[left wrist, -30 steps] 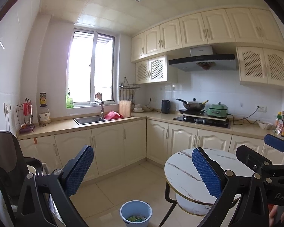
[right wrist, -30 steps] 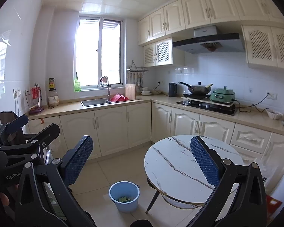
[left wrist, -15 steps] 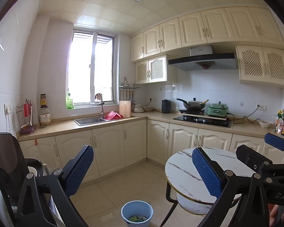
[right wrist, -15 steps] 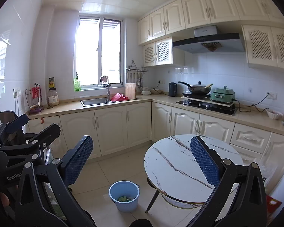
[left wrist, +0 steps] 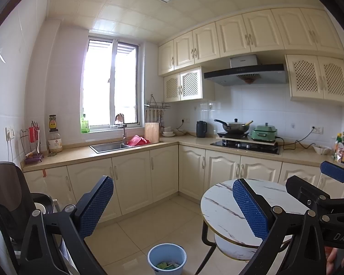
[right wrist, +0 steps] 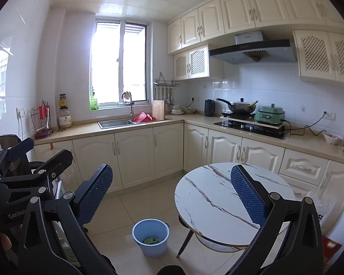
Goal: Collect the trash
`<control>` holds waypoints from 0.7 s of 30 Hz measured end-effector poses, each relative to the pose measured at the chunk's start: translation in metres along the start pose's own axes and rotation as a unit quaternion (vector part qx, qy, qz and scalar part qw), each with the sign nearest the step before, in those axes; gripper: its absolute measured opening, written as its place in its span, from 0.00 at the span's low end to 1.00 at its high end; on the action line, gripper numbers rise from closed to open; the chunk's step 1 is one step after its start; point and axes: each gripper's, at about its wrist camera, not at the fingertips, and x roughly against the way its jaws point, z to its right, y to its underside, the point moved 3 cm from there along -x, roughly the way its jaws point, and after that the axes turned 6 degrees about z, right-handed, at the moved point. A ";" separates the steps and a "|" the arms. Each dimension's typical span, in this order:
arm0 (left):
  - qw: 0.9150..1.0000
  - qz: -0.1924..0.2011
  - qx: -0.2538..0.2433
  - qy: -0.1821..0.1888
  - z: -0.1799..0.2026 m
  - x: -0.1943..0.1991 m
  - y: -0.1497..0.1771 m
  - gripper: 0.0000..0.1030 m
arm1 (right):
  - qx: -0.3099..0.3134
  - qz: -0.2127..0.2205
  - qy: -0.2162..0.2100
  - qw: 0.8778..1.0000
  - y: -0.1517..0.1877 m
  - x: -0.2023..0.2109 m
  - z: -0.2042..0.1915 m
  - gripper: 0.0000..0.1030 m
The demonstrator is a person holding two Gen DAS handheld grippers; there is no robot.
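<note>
Cream-cabinet kitchen with an L-shaped countertop (right wrist: 84, 130), window over the sink (right wrist: 115, 123), tiled floor (right wrist: 137, 206). Both grippers held up in the air, side by side, holding nothing: left gripper (left wrist: 173, 207) has its blue-padded fingers spread wide, right gripper (right wrist: 172, 194) likewise released. Each one pokes into the other's view — right gripper's dark linkage at the right edge of the left view, left gripper's at the left edge of the right view; a bit of a hand (right wrist: 5, 240) shows at the lower left of the right view, mostly cut off. Blue bucket (right wrist: 151, 237) stands on the floor just beside the left leg of the round marble-top table (right wrist: 208, 201), not touching that I can tell. Trash (right wrist: 151, 240) lies at the bucket's bottom — small green and yellowish scraps, too small to tell what kind. In the left view the bucket is clipped by the bottom edge. Table's right side hidden behind the right finger. Dark chair (left wrist: 9, 201) at far left, partly blocked. Bottles at the countertop's right end are blurred.
</note>
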 end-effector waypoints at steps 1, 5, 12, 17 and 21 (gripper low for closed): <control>1.000 0.000 0.000 0.001 -0.001 0.000 0.001 0.99 | 0.001 0.000 0.000 1.000 0.000 0.000 0.000 1.00; 1.000 0.000 0.000 0.000 -0.002 0.000 0.001 0.99 | 0.001 0.000 0.000 1.000 0.001 0.000 0.000 1.00; 1.000 0.000 0.000 0.001 -0.005 -0.002 0.000 0.99 | 0.001 0.000 0.000 1.000 0.001 0.000 0.000 1.00; 1.000 0.000 0.000 0.000 -0.008 -0.003 0.000 0.99 | 0.002 0.000 -0.002 1.000 0.004 0.000 0.000 1.00; 1.000 0.000 -0.001 0.001 -0.010 -0.003 -0.001 0.99 | 0.002 -0.001 -0.002 1.000 0.004 0.000 0.000 1.00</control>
